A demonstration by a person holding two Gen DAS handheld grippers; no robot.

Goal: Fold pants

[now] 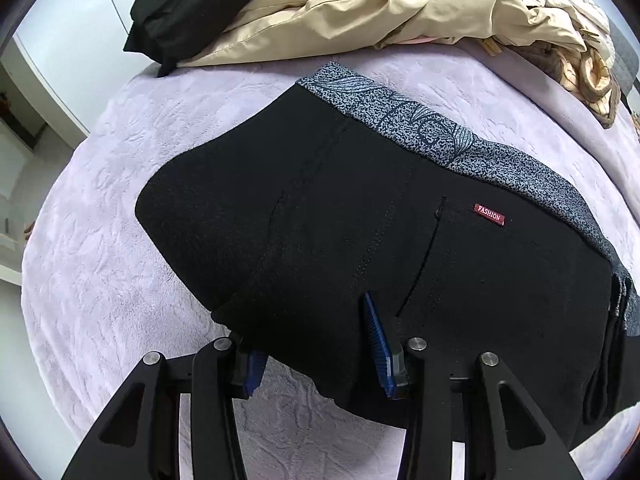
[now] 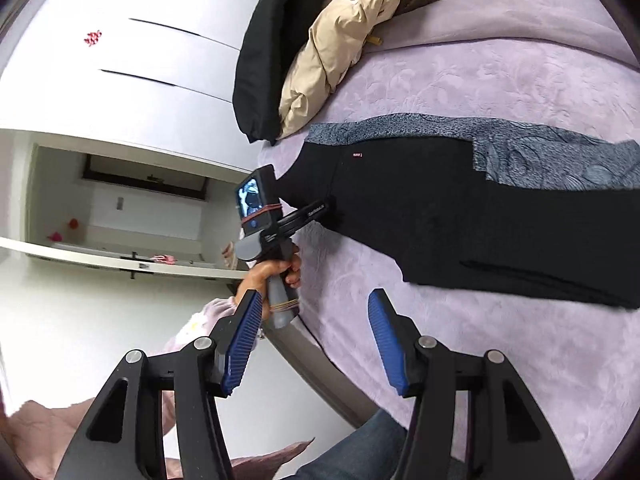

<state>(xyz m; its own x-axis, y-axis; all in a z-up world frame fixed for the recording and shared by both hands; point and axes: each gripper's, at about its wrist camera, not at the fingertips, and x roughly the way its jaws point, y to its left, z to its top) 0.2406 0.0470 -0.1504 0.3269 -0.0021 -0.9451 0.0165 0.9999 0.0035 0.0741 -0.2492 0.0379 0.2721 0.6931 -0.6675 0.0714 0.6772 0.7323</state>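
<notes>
Black pants (image 1: pixel 360 220) are lying flat on a lilac plush blanket (image 1: pixel 120 240) that is covering the bed, with their speckled grey waistband (image 1: pixel 420 132) turned toward the far side and a small red label (image 1: pixel 489 214) showing just below it. In the right wrist view the same pants (image 2: pixel 460 208) are stretching across the blanket (image 2: pixel 480 360) toward the right edge, with a grey patterned panel (image 2: pixel 560 164) lying over the upper part.

The left gripper (image 1: pixel 316 344) is sitting at the near edge of the pants, its 2 blue-padded fingers (image 1: pixel 378 344) spread apart with the dark cloth bulging between them; the left finger is largely hidden under the fabric, and the jaws are not pressed together on it. From the right wrist view the left gripper (image 2: pixel 320 212) is meeting the pants at their left end, held by the person's left hand (image 2: pixel 276 272).

The right gripper (image 2: pixel 312 344) is hovering above the bed's near edge, well apart from the pants, its 2 ribbed blue pads (image 2: pixel 386 344) spread wide and holding nothing.

Behind the pants, a beige jacket (image 1: pixel 340 12) and a black garment (image 1: pixel 180 4) are lying heaped together at the far side of the blanket. White wardrobe doors (image 2: pixel 140 60) are standing beyond the bed.
</notes>
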